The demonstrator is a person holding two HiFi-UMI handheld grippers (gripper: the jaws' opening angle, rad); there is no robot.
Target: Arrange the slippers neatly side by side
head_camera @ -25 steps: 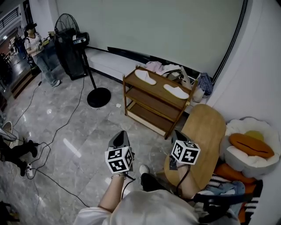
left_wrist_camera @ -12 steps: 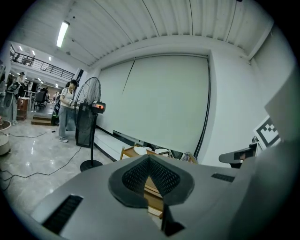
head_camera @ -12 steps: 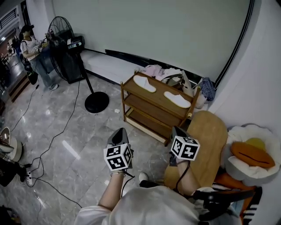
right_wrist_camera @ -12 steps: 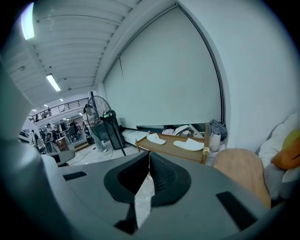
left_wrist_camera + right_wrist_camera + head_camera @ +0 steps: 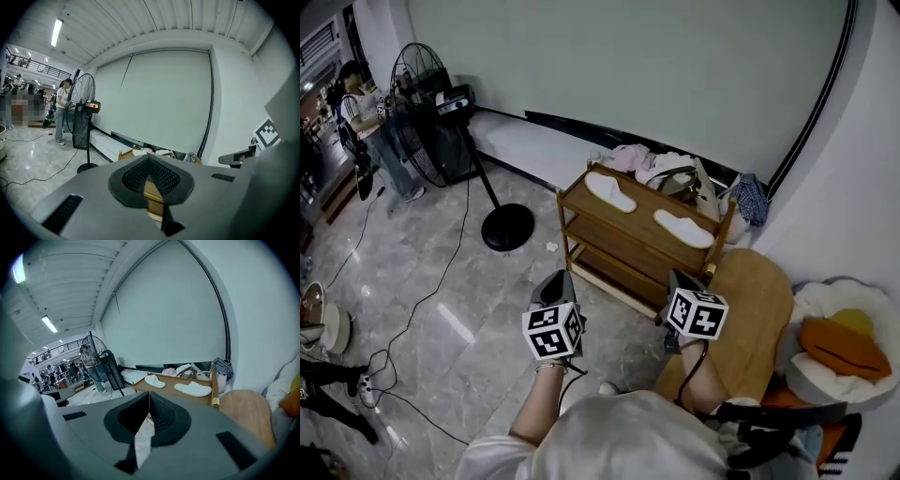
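Two white slippers lie apart on the top shelf of a wooden rack (image 5: 581, 195): one slipper (image 5: 610, 190) near the left end and the other slipper (image 5: 682, 228) near the right end, at different angles. In the right gripper view both show, the left slipper (image 5: 154, 381) and the right slipper (image 5: 192, 389). My left gripper (image 5: 555, 281) is held over the floor short of the rack, shut and empty. My right gripper (image 5: 680, 278) hovers beside it near the rack's right front corner, also shut with nothing in it. In their own views, the left gripper (image 5: 149, 157) and right gripper (image 5: 149, 394) both point at the rack.
A standing fan (image 5: 427, 103) with a round base (image 5: 508, 228) stands left of the rack. Cables (image 5: 422, 291) trail over the marble floor. A round wooden tabletop (image 5: 750, 300) and an egg-shaped cushion (image 5: 839, 342) sit at the right. Clothes and bags (image 5: 661, 169) pile behind the rack. A person (image 5: 352, 89) stands far left.
The head view has drifted, so the rack and fan sit slightly differently in frame. Both grippers stay shut and nearly in the same place.
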